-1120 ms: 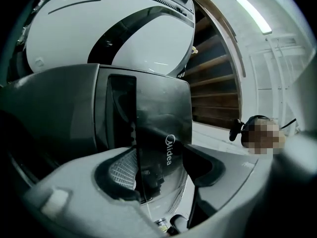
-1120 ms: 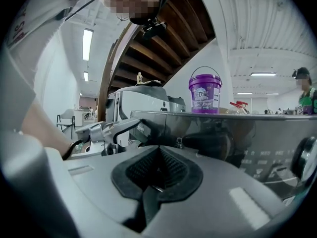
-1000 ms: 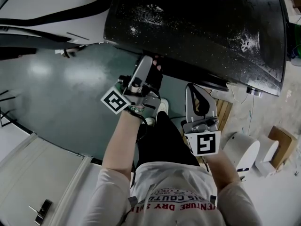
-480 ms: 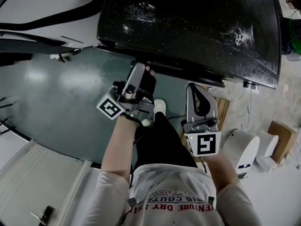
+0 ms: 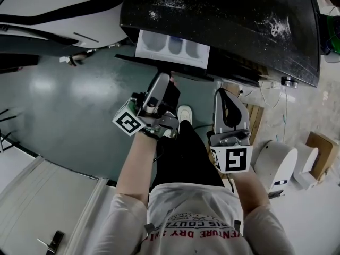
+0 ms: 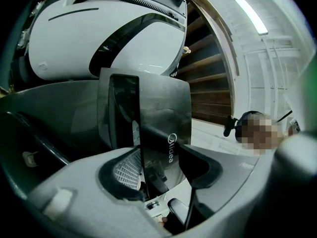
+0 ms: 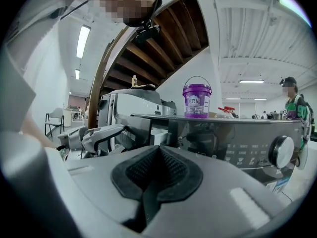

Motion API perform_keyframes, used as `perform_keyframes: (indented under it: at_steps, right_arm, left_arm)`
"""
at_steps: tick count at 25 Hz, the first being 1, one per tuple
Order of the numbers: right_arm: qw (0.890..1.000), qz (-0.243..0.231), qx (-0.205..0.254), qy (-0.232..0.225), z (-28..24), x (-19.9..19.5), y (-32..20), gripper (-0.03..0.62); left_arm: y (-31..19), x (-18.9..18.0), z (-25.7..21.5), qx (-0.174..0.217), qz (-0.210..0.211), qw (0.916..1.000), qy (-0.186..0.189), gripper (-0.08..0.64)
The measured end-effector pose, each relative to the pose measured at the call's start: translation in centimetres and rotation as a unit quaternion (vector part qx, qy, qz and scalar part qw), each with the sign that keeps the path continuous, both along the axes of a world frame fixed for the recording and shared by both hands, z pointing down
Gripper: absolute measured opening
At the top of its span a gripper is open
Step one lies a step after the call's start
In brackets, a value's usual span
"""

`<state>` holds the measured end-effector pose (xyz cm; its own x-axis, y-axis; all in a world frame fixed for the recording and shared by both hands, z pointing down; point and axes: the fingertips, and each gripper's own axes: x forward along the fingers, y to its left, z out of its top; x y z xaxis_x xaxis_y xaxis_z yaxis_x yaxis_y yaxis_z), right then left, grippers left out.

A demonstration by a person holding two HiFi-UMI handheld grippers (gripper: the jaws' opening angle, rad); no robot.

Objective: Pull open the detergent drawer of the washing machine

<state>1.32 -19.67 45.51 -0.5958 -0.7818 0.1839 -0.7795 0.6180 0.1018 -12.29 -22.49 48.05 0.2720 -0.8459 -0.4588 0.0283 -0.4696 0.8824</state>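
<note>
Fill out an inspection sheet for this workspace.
Surface: washing machine top, dark, dusted with white powder.
Job's things: detergent drawer pulled out, three compartments showing.
Clutter: purple bucket on the machine.
Tools: left tool shut on the drawer's front panel; right tool shut, empty.
Cables: thin cable on the floor right of the machine.
Surroundings: green floor, cardboard box, wooden staircase.

Washing machine [image 5: 239, 20] cut off at the top edge; detergent drawer [image 5: 171, 48] front partly behind left tongs [image 5: 170, 80].
</note>
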Motion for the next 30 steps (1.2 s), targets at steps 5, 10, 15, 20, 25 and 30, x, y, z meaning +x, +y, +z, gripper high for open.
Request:
perform_keyframes:
  at_steps: [5, 10, 15, 20, 25, 30]
  right_arm:
    - [1.000, 0.024, 0.013, -0.002, -0.6, 0.3, 0.9, 0.000]
    - [0.999, 0.044, 0.027, 0.008, -1.0, 0.4, 2.0, 0.000]
    - [0.998, 0.065, 0.026, 0.009, -1.3, 0.6, 2.9, 0.000]
    - [0.997, 0.073, 0.021, 0.015, -0.9, 0.8, 3.9, 0.000]
    - [0.996, 0.086, 0.001, 0.008, -0.2, 1.3, 5.2, 0.000]
    - [0.994, 0.103, -0.024, -0.006, 0.3, 1.9, 6.4, 0.000]
  left_arm:
    - [1.6, 0.1, 0.1, -0.004, 0.004, 1.0000, -0.003, 0.235]
    - [3.2, 0.3, 0.0, -0.009, 0.011, 0.9999, -0.004, 0.241]
    - [4.9, 0.3, 0.2, -0.006, 0.017, 0.9998, -0.002, 0.239]
    - [6.3, 0.2, 0.3, -0.006, 0.014, 0.9999, -0.001, 0.239]
    - [8.0, 0.3, 0.3, -0.003, 0.013, 0.9999, -0.005, 0.239]
    - [8.3, 0.4, 0.2, -0.009, 0.017, 0.9998, 0.005, 0.242]
